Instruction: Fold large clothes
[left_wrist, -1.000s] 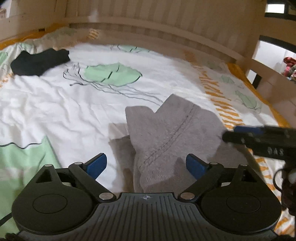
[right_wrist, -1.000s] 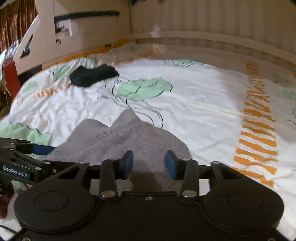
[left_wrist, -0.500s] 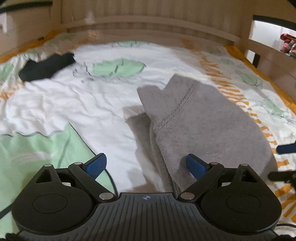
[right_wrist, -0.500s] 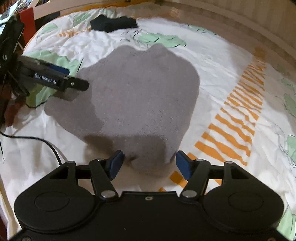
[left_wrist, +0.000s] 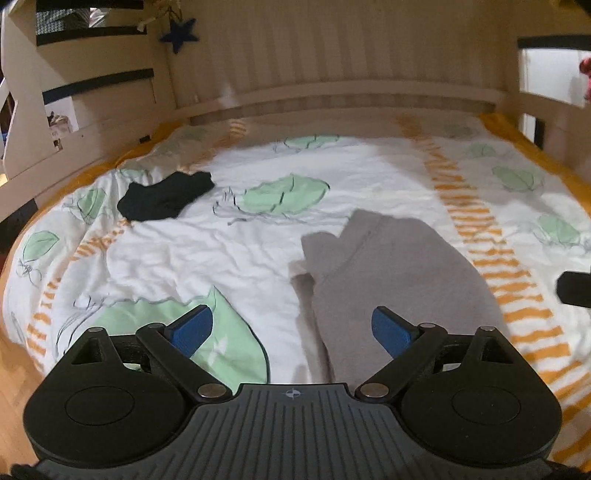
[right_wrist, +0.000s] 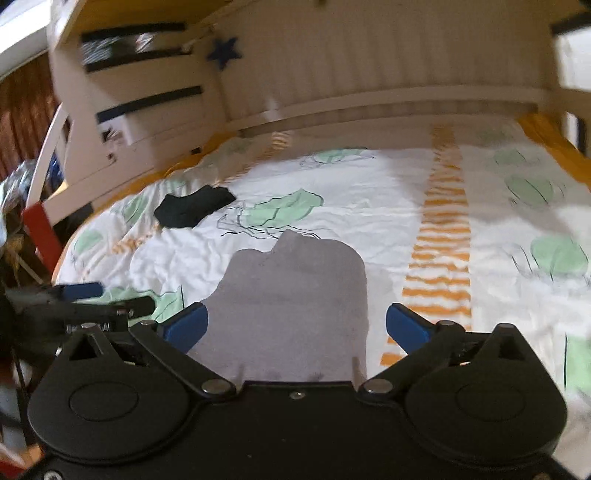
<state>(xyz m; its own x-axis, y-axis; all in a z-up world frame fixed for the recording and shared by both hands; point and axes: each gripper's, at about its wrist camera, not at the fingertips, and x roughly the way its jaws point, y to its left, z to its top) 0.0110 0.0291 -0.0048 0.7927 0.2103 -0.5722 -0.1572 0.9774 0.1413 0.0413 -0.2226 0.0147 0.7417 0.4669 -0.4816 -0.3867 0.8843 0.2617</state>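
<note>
Both the left gripper (left_wrist: 291, 330) and right gripper (right_wrist: 293, 326) have fingers spread, holding nothing. The grey garment (left_wrist: 399, 280) lies folded, lower centre on the bed (left_wrist: 369, 177). It looks soft, limp and light; best pinched at an edge or corner.

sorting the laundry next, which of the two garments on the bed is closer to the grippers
The grey garment, folded, lies just ahead of both open grippers. The black garment sits far back on the left of the bedspread, near the bed frame.
</note>
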